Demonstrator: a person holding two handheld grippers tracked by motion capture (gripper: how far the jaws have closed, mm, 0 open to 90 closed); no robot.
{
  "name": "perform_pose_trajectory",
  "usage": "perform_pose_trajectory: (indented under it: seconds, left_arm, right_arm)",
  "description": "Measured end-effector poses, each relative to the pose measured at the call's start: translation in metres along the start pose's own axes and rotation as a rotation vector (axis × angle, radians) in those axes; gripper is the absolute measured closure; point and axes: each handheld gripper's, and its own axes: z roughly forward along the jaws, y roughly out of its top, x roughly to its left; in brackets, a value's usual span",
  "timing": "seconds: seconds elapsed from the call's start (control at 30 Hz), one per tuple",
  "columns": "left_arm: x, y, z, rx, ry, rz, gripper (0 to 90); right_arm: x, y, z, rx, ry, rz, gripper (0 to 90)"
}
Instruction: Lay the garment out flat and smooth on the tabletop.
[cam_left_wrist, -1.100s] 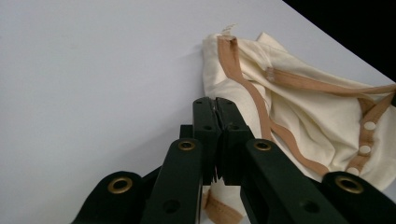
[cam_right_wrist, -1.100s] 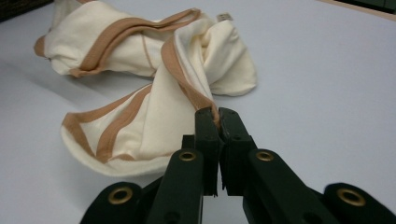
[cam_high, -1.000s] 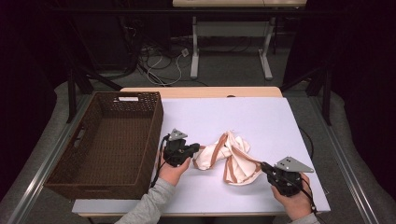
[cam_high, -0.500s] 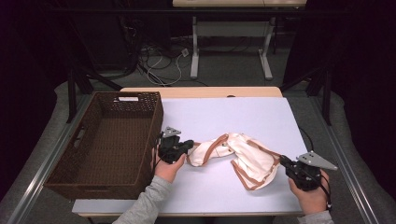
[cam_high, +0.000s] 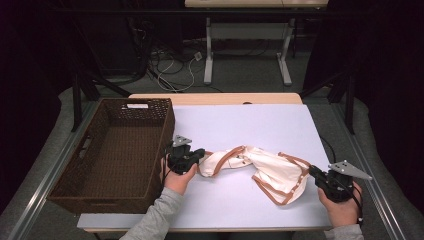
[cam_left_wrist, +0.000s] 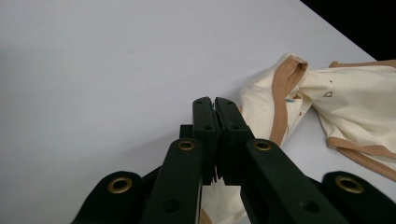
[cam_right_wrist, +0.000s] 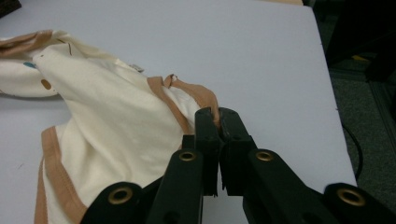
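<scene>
now both grippers — left gripper (cam_high: 199, 156), right gripper (cam_high: 314, 173) — pinch the garment (cam_high: 260, 167) (stretched flat).

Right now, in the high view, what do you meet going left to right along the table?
Basket → left gripper → cloth → right gripper.

A cream cotton garment with tan-brown trim (cam_high: 265, 167) lies stretched and twisted across the white table. Small coloured prints dot it.

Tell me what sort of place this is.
Likely a lab or recording studio: a white-topped table ringed by dark curtains, loose cables on the floor, another desk's legs behind.
</scene>
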Motion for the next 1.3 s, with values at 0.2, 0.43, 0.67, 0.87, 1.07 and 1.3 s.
perform_pose_trajectory:
  seconds: [0.2,0.43,0.67,0.87,1.07,1.3]
  left_arm:
    - [-0.002,-0.003,0.006,0.033,0.007,0.026,86.6]
    - [-0.006,-0.006,0.011,0.051,0.004,0.046,79.6]
    - [-0.009,-0.005,0.010,0.039,0.010,0.067,63.4]
    - [-0.011,-0.002,0.006,0.001,0.011,0.074,53.5]
    - [-0.010,0.000,0.002,-0.016,0.020,0.066,47.0]
    - [-0.010,0.003,-0.002,-0.042,0.044,0.079,43.1]
  right_arm:
    - [0.006,-0.005,0.010,0.055,0.023,-0.015,86.4]
    - [0.004,-0.006,0.012,0.076,0.023,-0.017,83.7]
    - [0.002,-0.007,0.013,0.080,0.015,-0.008,71.7]
    - [0.006,-0.006,0.011,0.059,-0.010,-0.033,60.1]
    - [0.016,0.001,0.002,0.002,-0.002,-0.078,51.8]
    - [0.047,0.012,-0.005,-0.058,0.037,-0.168,46.2]
